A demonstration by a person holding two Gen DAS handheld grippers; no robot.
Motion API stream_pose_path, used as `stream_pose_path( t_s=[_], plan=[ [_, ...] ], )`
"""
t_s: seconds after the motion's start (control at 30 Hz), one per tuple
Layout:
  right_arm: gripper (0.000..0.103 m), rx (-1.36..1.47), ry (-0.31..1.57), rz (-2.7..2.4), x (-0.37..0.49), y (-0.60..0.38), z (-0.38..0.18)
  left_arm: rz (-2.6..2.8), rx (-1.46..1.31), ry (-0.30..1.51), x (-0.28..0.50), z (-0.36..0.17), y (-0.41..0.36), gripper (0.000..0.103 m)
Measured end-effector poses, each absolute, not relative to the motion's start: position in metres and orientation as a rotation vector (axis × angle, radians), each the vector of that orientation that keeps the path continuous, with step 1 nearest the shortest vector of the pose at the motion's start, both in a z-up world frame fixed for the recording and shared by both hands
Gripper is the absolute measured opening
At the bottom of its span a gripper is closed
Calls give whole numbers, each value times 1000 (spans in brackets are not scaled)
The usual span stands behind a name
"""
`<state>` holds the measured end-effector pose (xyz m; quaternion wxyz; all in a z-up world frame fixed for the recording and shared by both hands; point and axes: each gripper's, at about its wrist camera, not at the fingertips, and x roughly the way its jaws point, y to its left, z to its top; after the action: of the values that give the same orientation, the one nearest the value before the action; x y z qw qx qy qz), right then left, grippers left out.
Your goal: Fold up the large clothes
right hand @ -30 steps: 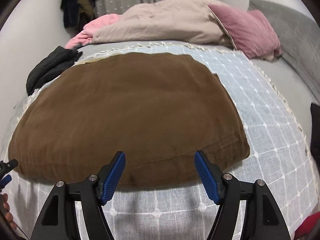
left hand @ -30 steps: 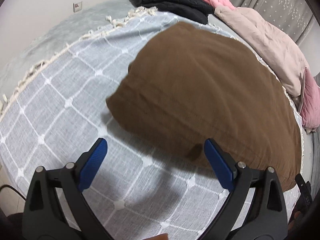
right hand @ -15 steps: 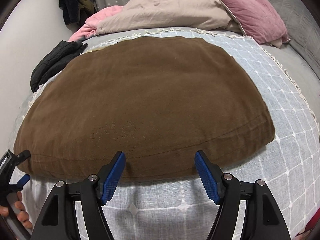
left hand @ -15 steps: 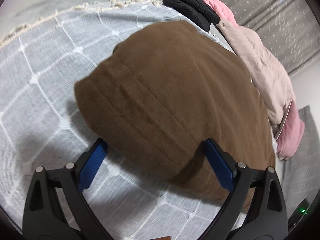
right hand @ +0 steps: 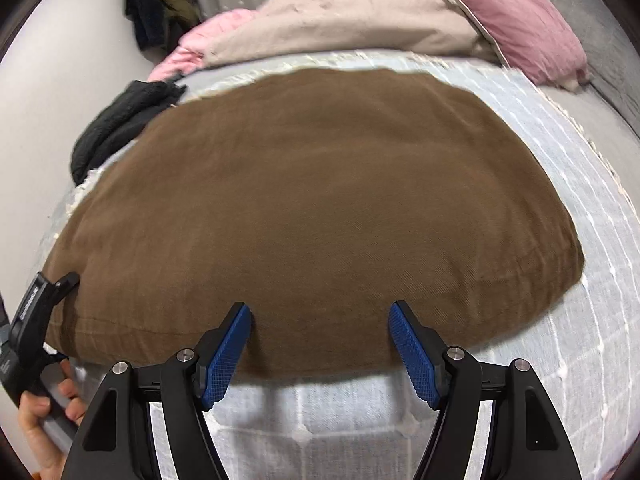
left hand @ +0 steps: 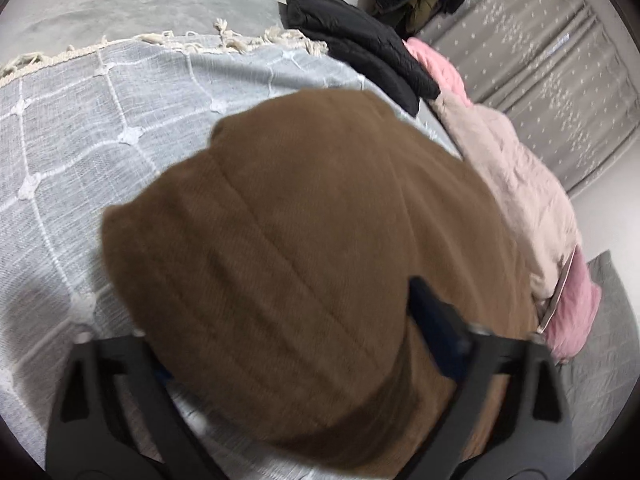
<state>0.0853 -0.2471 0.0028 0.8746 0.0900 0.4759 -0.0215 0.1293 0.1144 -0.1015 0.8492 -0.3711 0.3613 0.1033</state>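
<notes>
The brown garment (right hand: 312, 208) lies spread flat on the grey checked bedspread (right hand: 600, 288) that covers the bed, and both tools are at its near hem, so the step in hand looks like taking hold of that hem for a fold. The right tool (right hand: 320, 344) has its blue pads wide apart, just over the hem, gripping nothing. The left tool (left hand: 288, 356) is at the garment's left corner, where the cloth covers one pad and lies between the fingers; they stand apart, so it looks open and not yet clamped, though blur makes this unsure. The next move, as I judge it, calls for both tools to close on the hem, taking every layer, before lifting it toward the far edge. Beyond the garment lie a black jacket (left hand: 360, 48) and a pile of beige bedding (right hand: 360, 16). No containers are visible.
</notes>
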Motion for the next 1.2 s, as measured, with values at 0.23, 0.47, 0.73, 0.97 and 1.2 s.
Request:
stream_pose_path(
  t_s=[0.23,0.47,0.73,0.97,1.2],
  plan=[
    [73,171,970,1,92,-235,4,156,-757,674,131,-68,107,34],
    [73,325,1030,86,107,-251,-13,26,-557,453,122,12,53,27],
    [73,370,1088,226,117,-275,-24,-243,-371,330,119,76,-62,26],
    [73,463,1025,8,97,-365,4,-501,-228,384,122,74,-156,25],
    [73,698,925,-219,61,-467,7,-815,-21,724,140,-14,-220,26]
  ],
)
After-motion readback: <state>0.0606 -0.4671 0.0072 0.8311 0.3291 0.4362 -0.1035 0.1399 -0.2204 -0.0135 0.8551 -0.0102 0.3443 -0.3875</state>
